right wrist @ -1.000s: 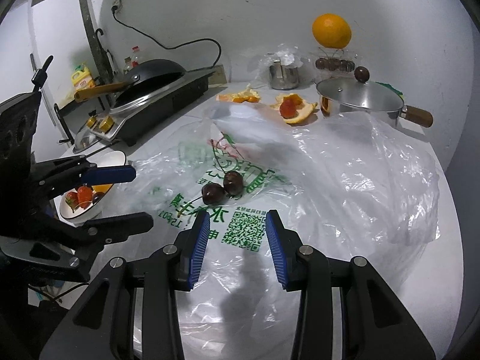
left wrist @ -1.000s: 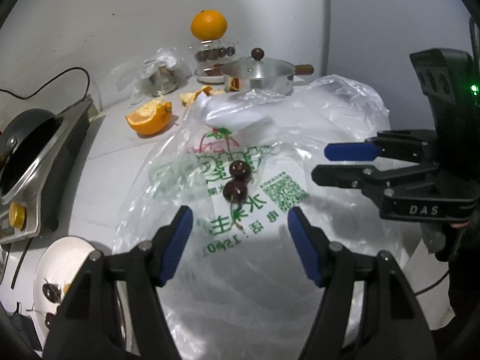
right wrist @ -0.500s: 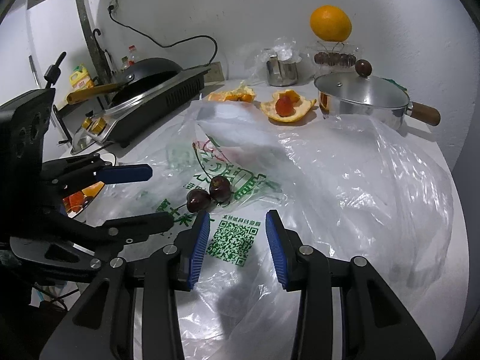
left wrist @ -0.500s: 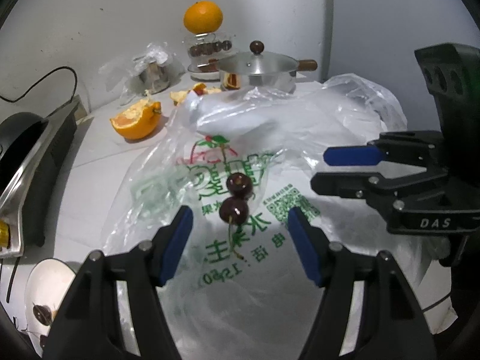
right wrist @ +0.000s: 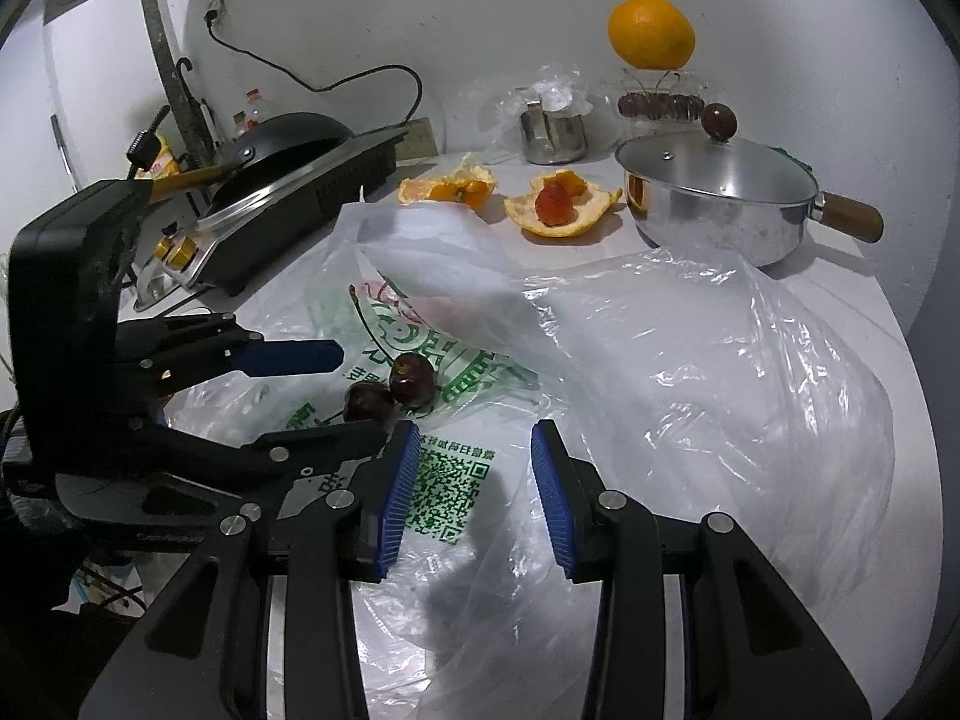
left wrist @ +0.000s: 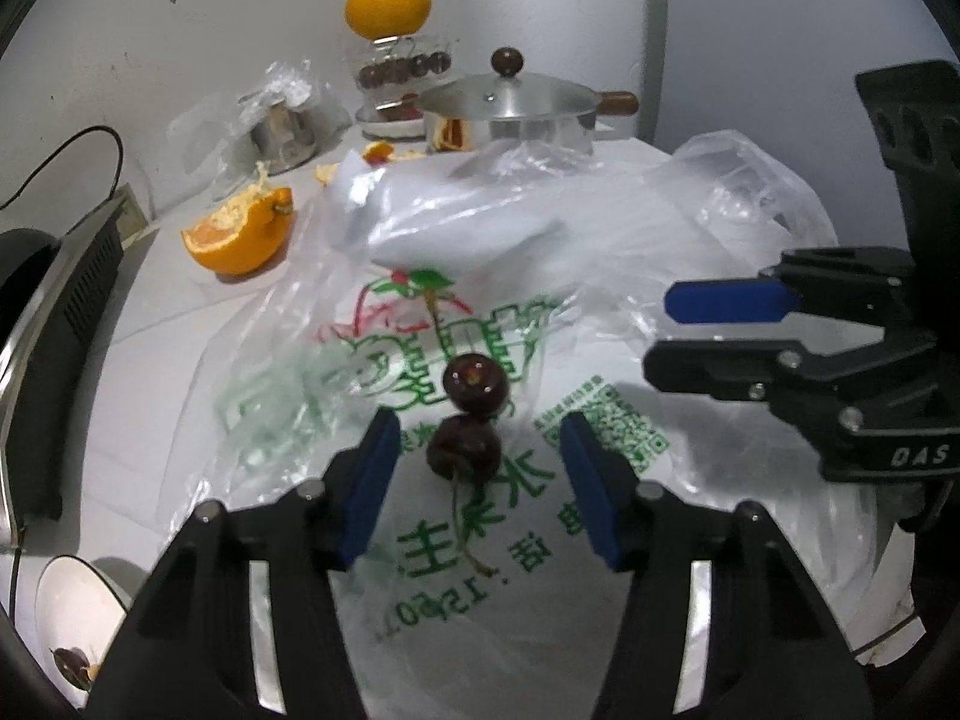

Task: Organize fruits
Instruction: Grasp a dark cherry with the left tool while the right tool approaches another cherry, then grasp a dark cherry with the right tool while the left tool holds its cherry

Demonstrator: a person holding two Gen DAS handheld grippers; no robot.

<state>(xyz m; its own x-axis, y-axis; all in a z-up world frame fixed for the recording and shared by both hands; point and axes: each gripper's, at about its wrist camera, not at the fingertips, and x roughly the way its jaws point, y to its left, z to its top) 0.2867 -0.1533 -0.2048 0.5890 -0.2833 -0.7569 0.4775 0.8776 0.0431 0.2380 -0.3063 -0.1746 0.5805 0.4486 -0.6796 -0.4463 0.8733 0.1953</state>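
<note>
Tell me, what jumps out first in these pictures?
Two dark cherries lie touching on a crumpled plastic bag with green print, right between the open blue pads of the left tool. The right tool, also open, hovers over the bag beside them. At the back, a whole orange perches on a glass stand, behind a lidded steel pot.

A steel pot (right wrist: 714, 204) with a lid and a wooden handle stands at the back of the worktop (right wrist: 840, 288). A black pan (right wrist: 282, 144) sits on a stove (right wrist: 312, 192) (left side). A steel cup (right wrist: 555, 129) stands near the wall.
</note>
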